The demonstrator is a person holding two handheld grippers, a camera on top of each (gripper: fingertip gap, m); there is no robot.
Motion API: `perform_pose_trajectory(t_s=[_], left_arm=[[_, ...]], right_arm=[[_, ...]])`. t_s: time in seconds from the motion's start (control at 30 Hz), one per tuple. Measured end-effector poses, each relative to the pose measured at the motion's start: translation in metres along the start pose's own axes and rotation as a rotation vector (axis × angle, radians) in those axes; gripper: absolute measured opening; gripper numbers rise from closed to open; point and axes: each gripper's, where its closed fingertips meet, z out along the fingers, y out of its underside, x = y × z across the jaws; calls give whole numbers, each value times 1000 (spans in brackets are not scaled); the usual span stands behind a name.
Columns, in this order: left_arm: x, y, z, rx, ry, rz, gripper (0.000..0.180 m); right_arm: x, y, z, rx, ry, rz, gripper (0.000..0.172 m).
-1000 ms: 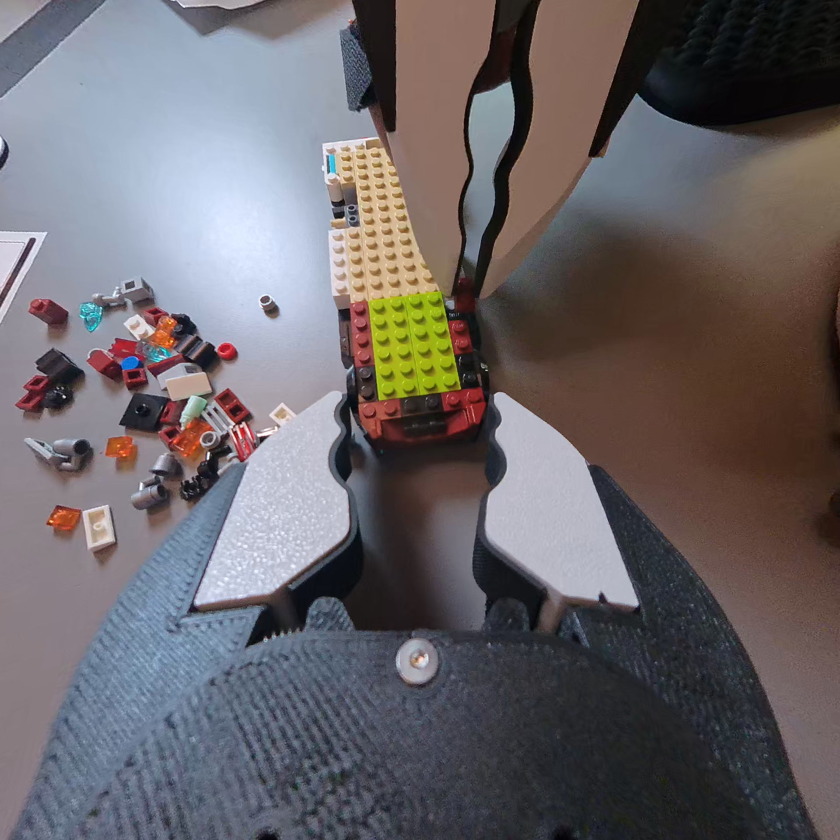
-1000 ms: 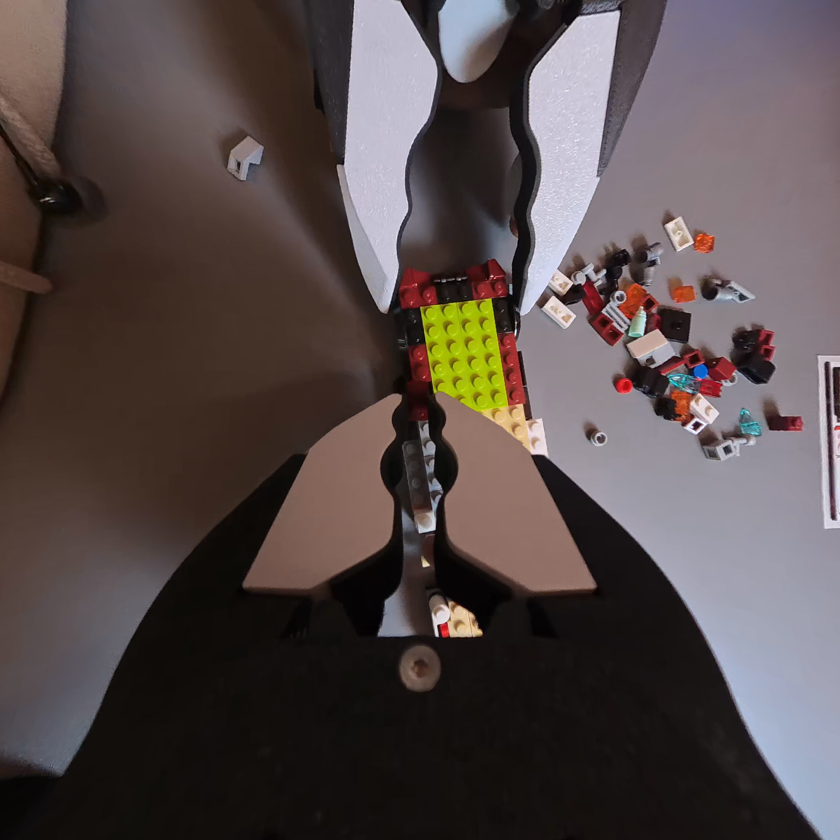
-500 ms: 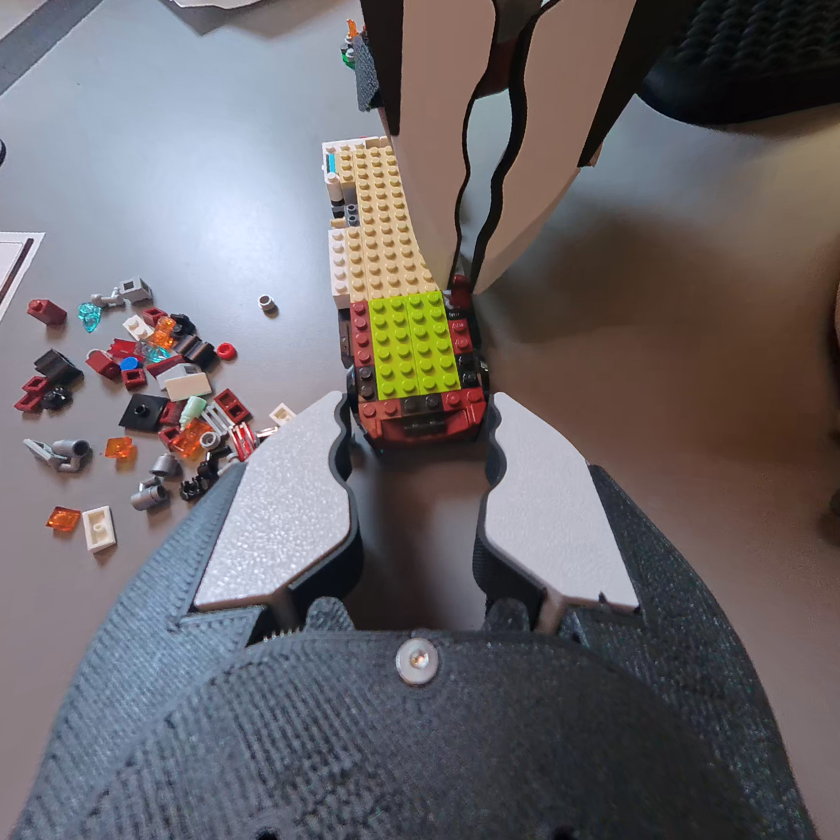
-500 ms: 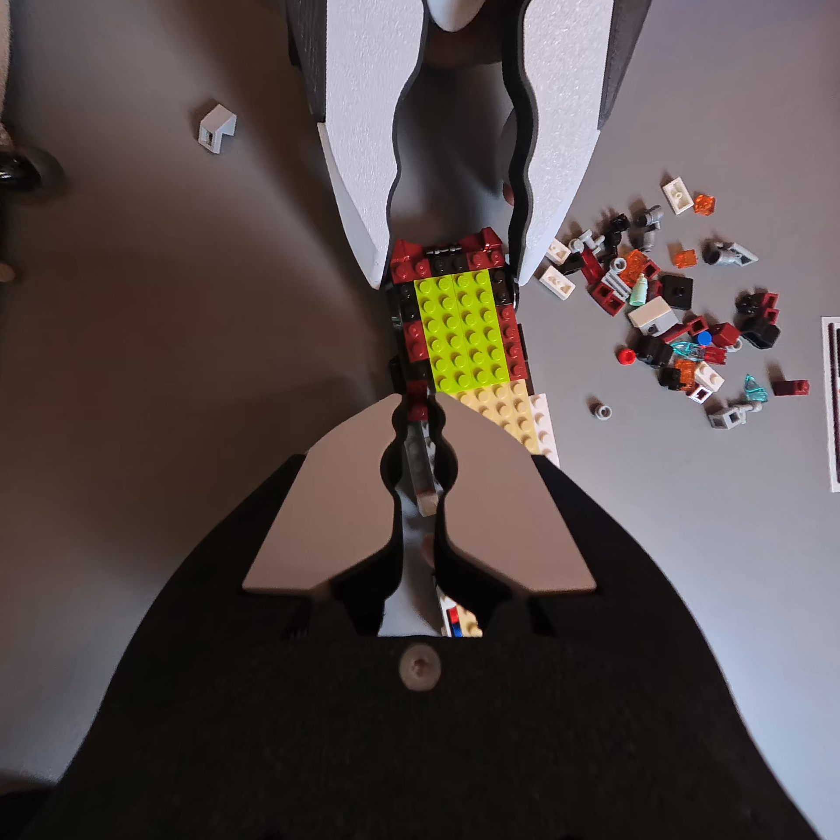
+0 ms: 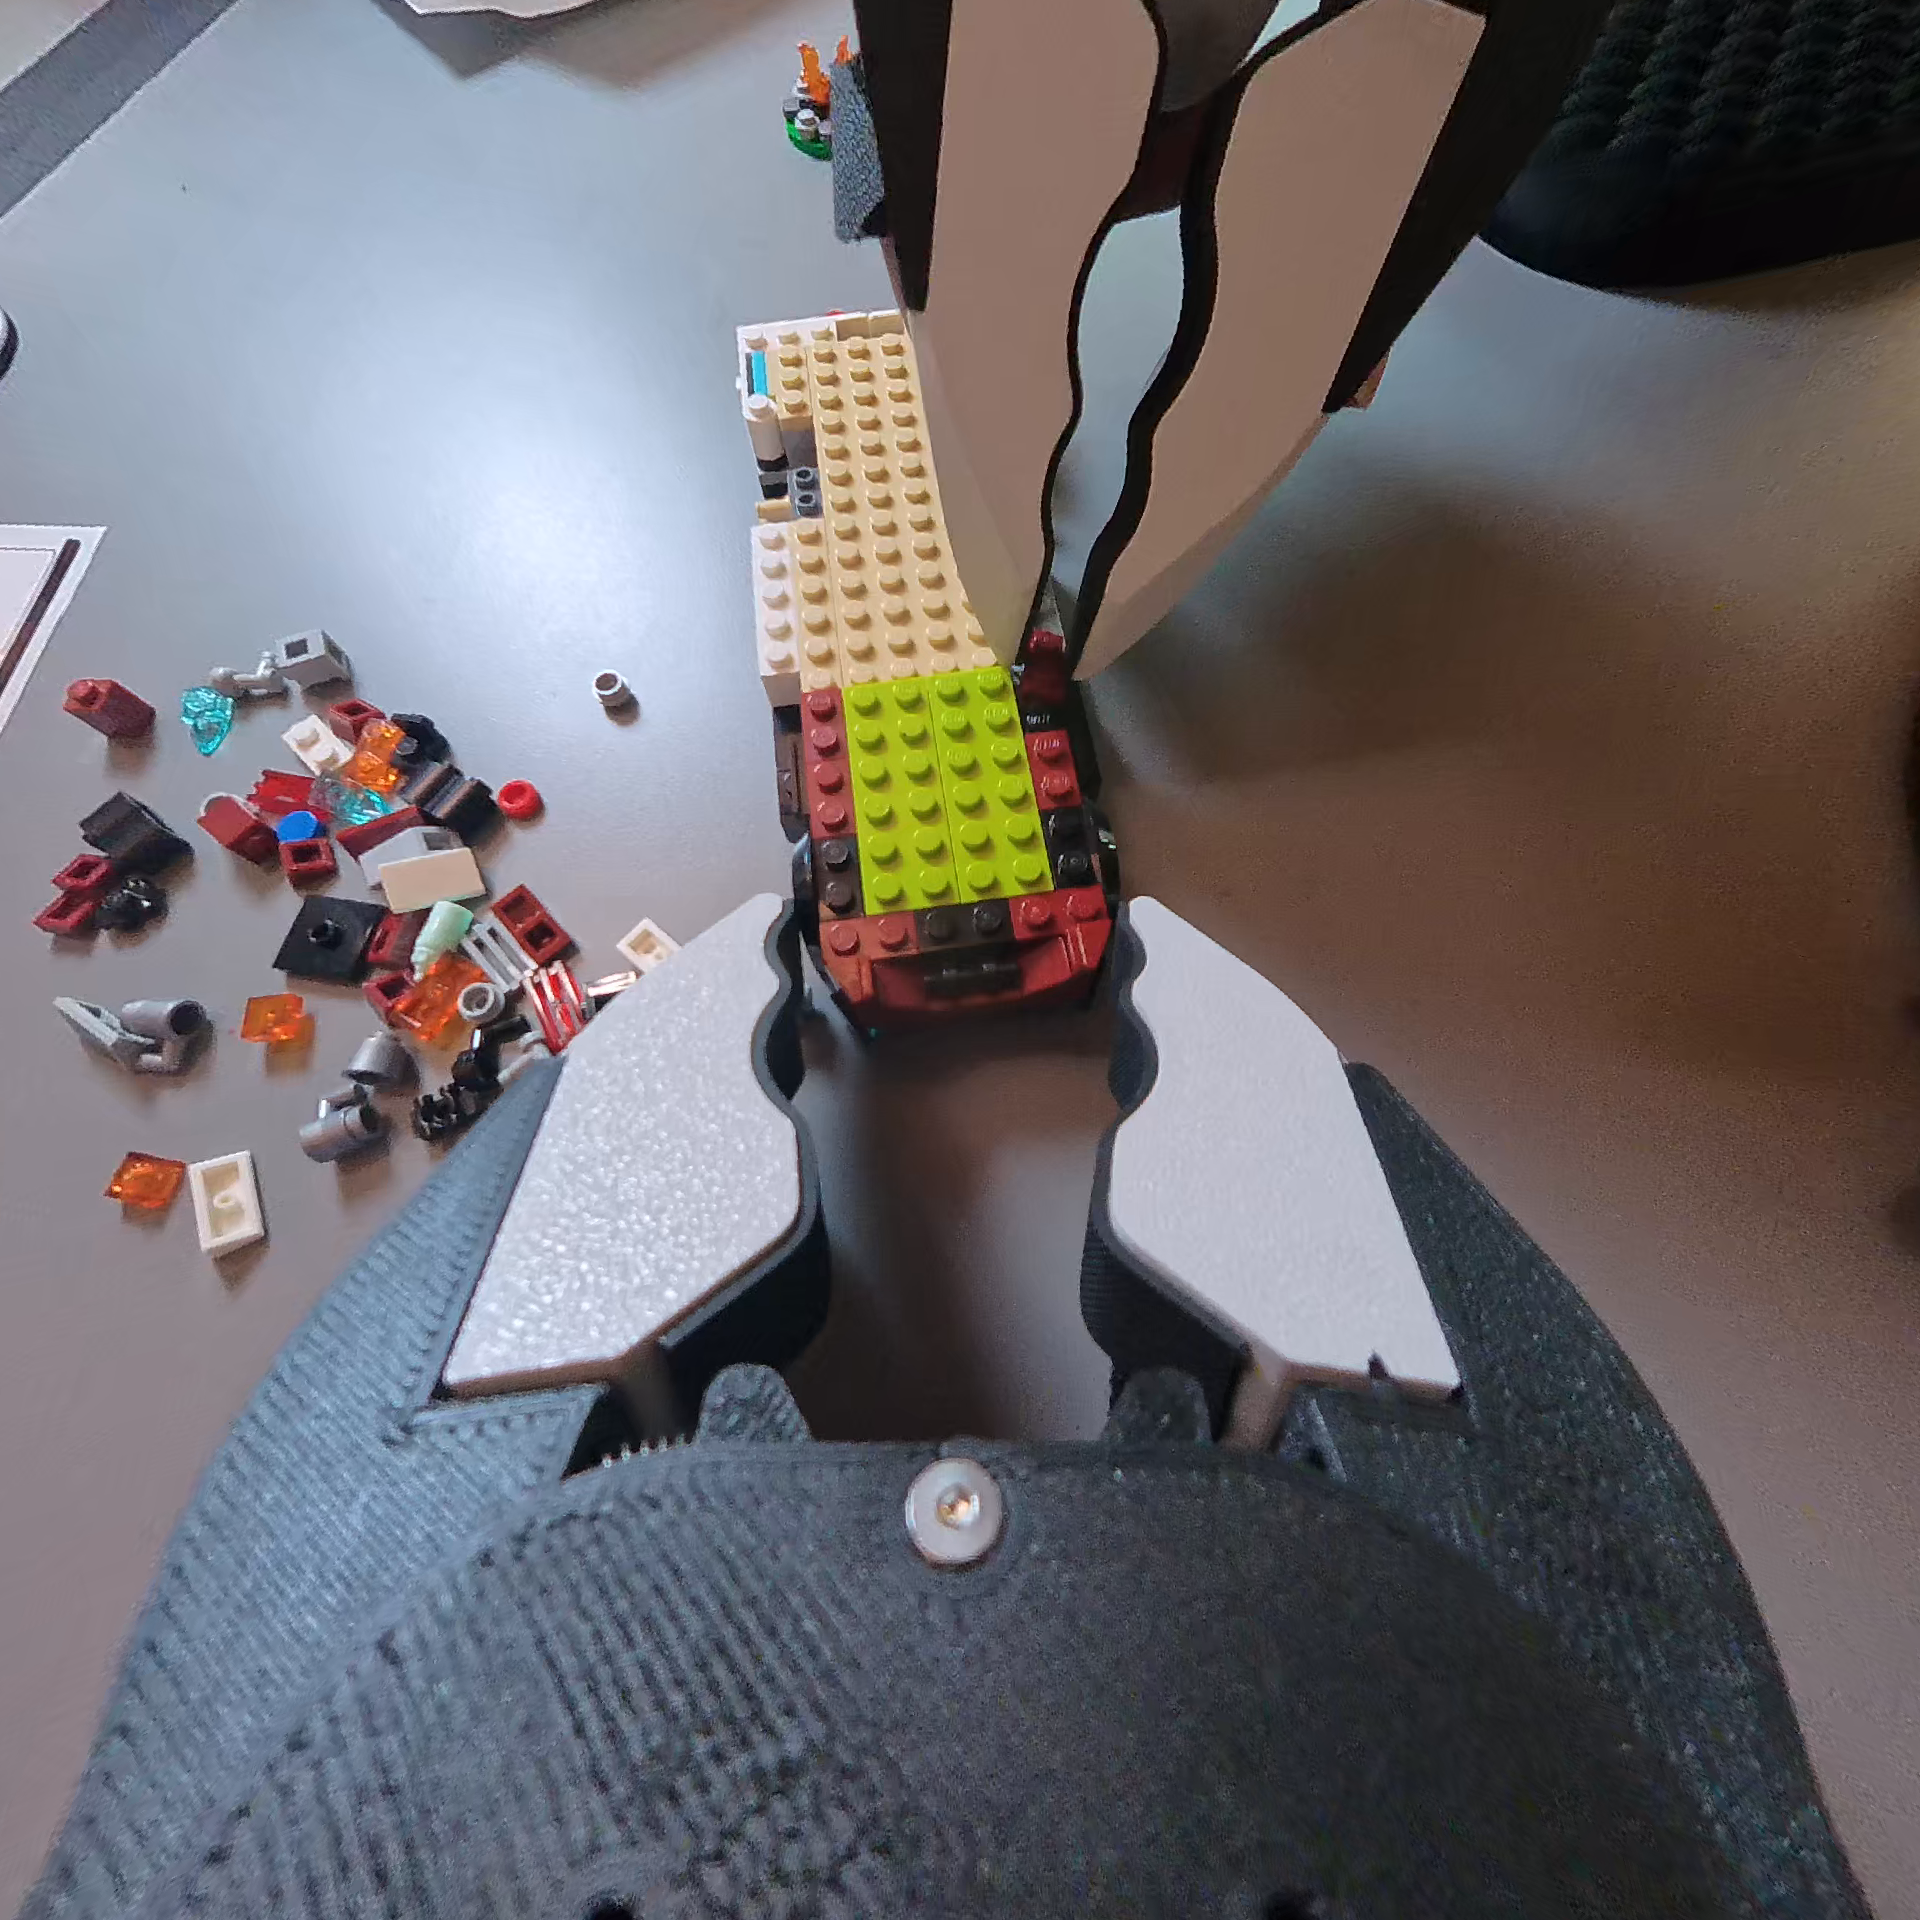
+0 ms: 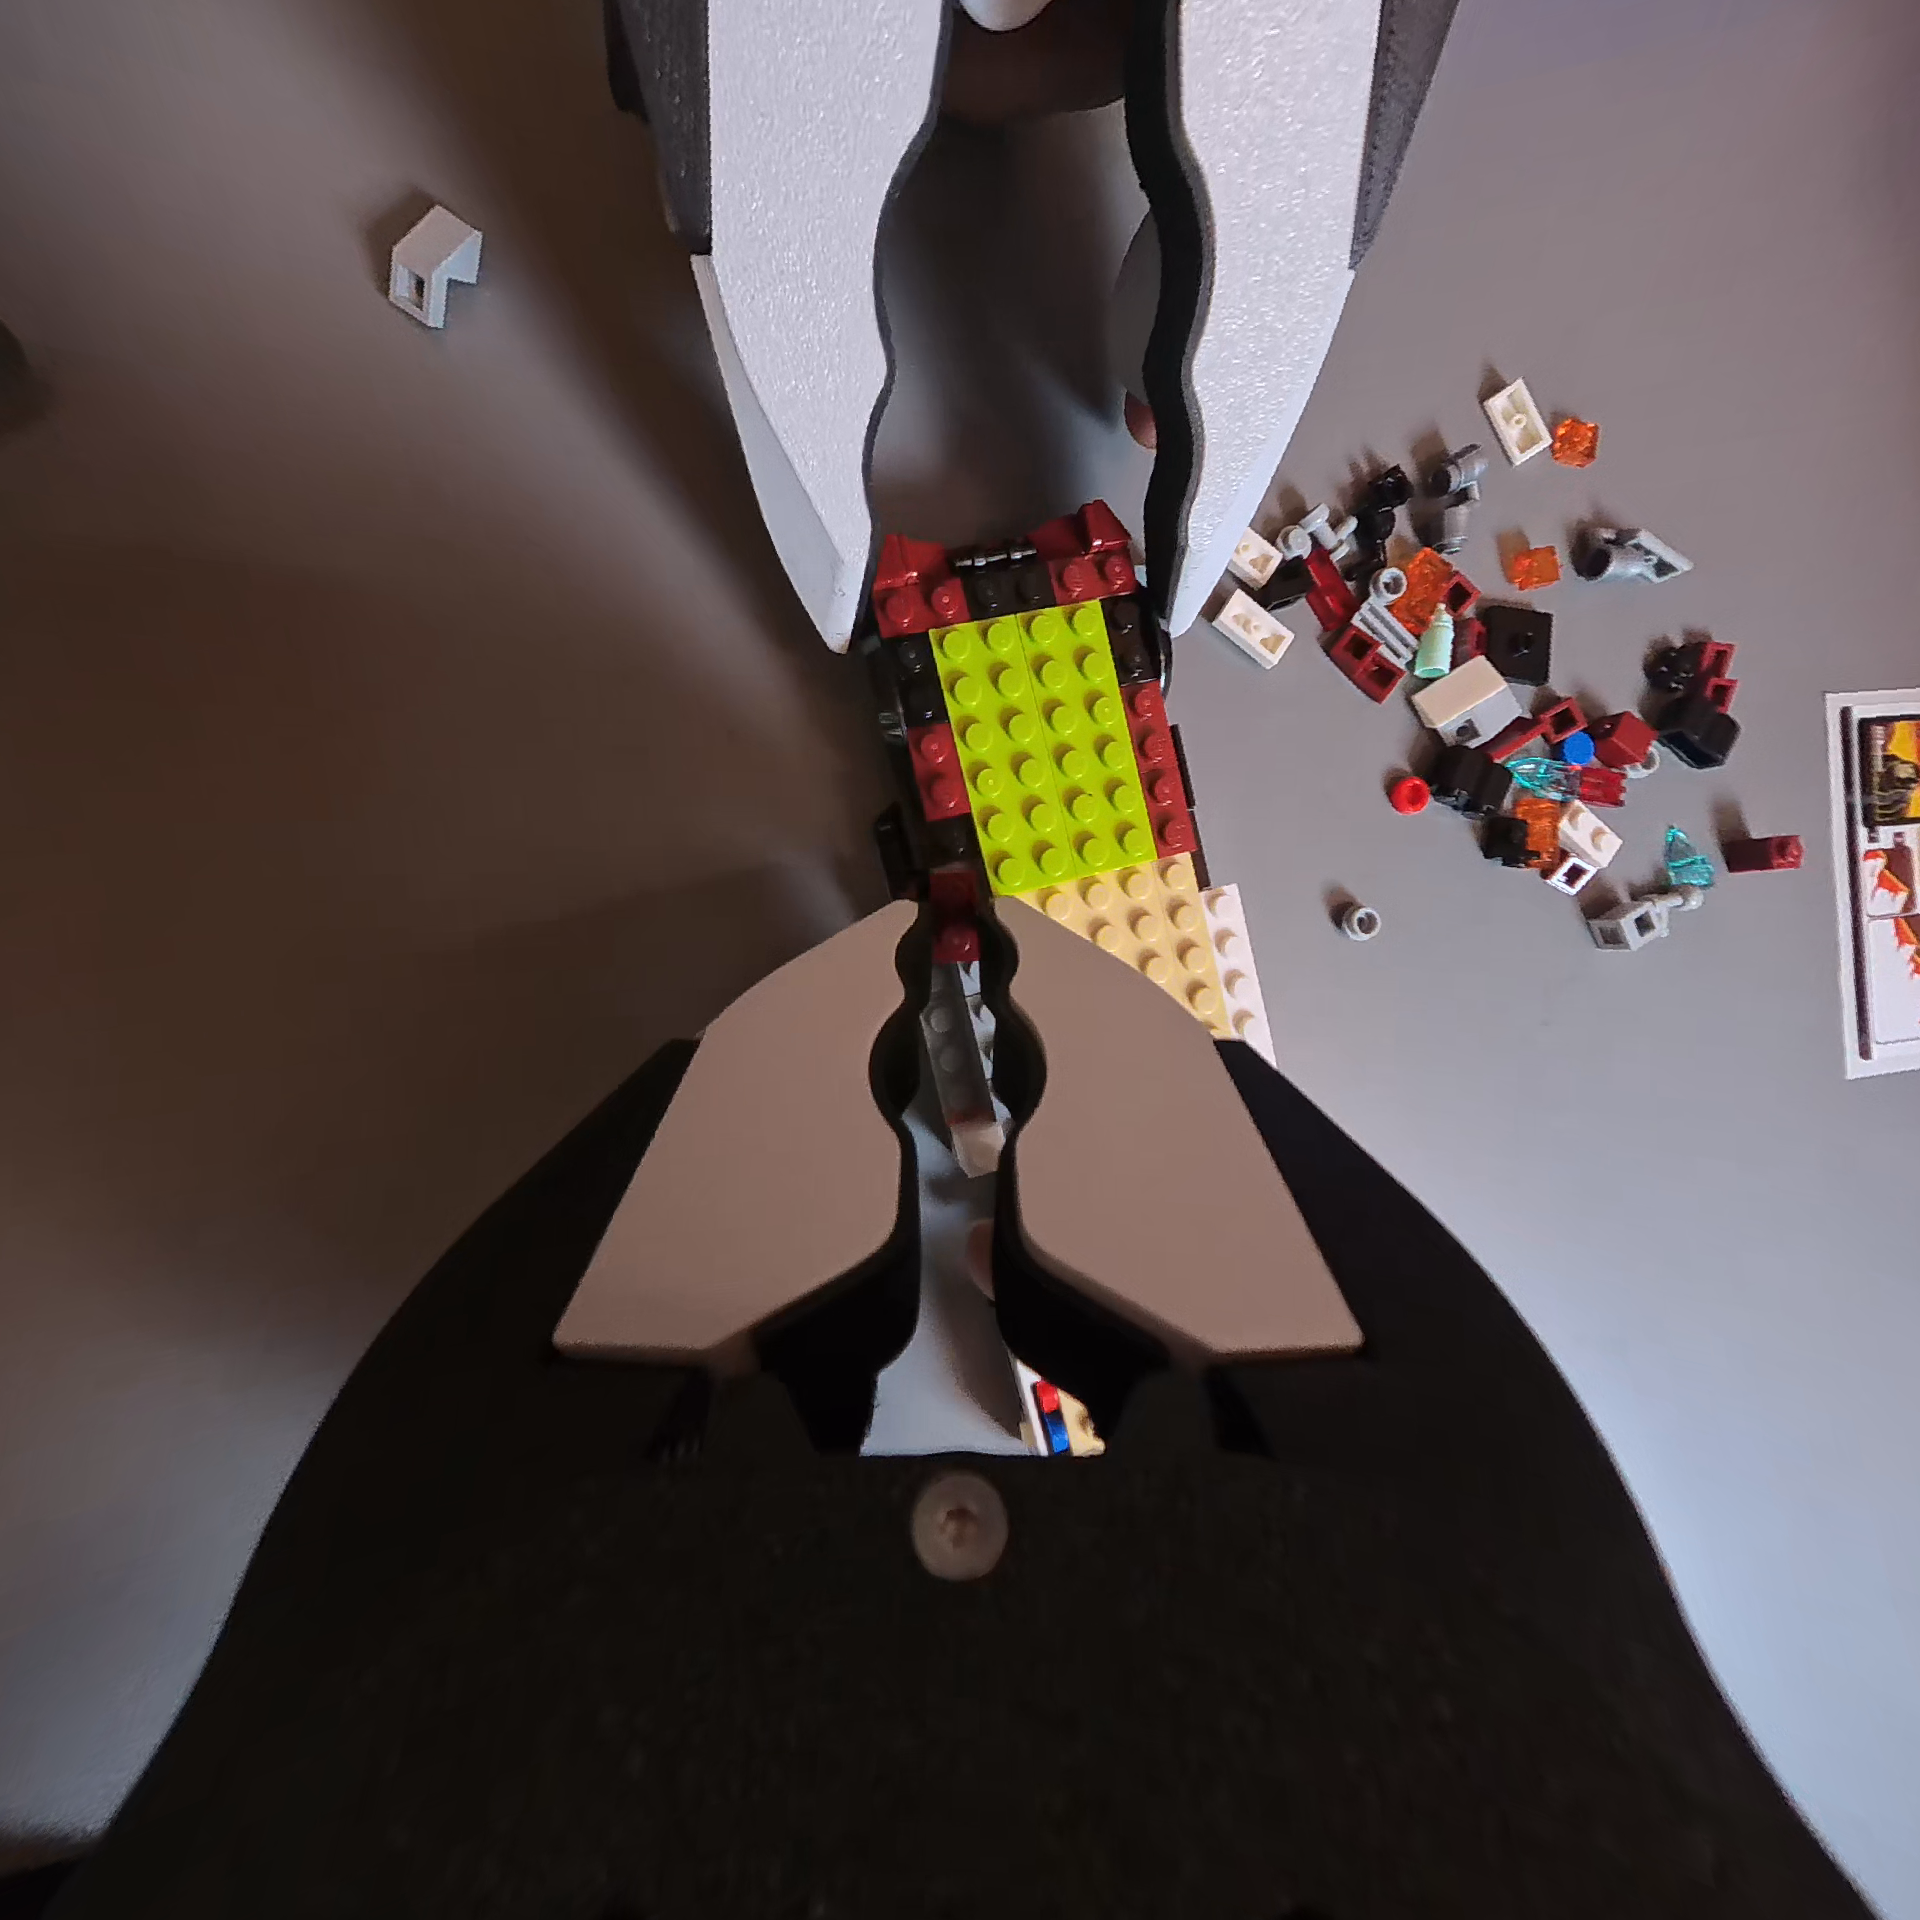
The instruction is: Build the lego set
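A brick-built vehicle point(image 5: 945, 800) with a lime green middle, dark red edges and a tan rear deck lies on the grey table point(image 5: 468, 364). It also shows in the right wrist view point(image 6: 1049, 748). My left gripper point(image 5: 953, 914) is shut on the vehicle's dark red front end, one pad against each side; the right wrist view point(image 6: 1008, 623) shows this too. My right gripper point(image 6: 958, 914) is shut on a small dark red brick point(image 6: 954, 894) at the vehicle's side edge, just behind the lime plates. Its tips point(image 5: 1055, 634) come down from above in the left wrist view.
A pile of small loose pieces point(image 5: 343, 883) lies left of the vehicle, seen at the right in the right wrist view point(image 6: 1507, 665). A grey round stud point(image 5: 615, 686) lies apart. A light grey brick point(image 6: 434, 265) lies alone. A printed sheet point(image 6: 1881, 883) lies at the edge. Left tips to right tips: about 5 cm. About 8 cm separates my left fingertips from the grey round stud point(image 5: 615, 686). Seen from the right wrist view point(image 6: 1354, 927) as well.
My right gripper has tilted and drawn back a little, with its tips still on the dark red brick at the vehicle's side. My left gripper and the vehicle have not moved.
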Motion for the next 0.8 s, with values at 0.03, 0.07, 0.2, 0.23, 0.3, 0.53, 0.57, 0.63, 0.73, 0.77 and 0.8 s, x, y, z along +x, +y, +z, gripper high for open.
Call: perform_pose_trajectory(t_s=[0.03, 0.07, 0.2, 0.23, 0.3, 0.53, 0.57, 0.63, 0.73, 0.77, 0.8], left_arm=[[0, 0, 0, 0, 0, 0, 57], [0, 0, 0, 0, 0, 0, 57], [0, 0, 0, 0, 0, 0, 57], [0, 0, 0, 0, 1, 0, 57], [0, 0, 0, 0, 1, -1, 57], [0, 0, 0, 0, 2, -3, 57], [0, 0, 0, 0, 2, -3, 57], [1, 0, 0, 0, 3, -4, 57], [0, 0, 0, -1, 2, -3, 57], [0, 0, 0, -1, 2, -3, 57], [0, 0, 0, -1, 2, -4, 57]], right_arm=[[0, 0, 0, 5, 10, 0, 8], [1, -1, 0, 14, 22, 1, 8], [4, -1, 0, 29, 70, -5, 12], [4, -1, 0, 37, 81, -6, 12], [5, -2, -1, 52, 96, -7, 13], [4, -1, -8, 97, 137, 12, 14], [3, 0, -9, 99, 140, 10, 12], [2, 2, -9, 98, 141, 8, 9], [0, 5, -5, 88, 142, 6, 7], [-1, 5, -4, 90, 143, 4, 7], [-2, 4, -6, 94, 137, 5, 7]])
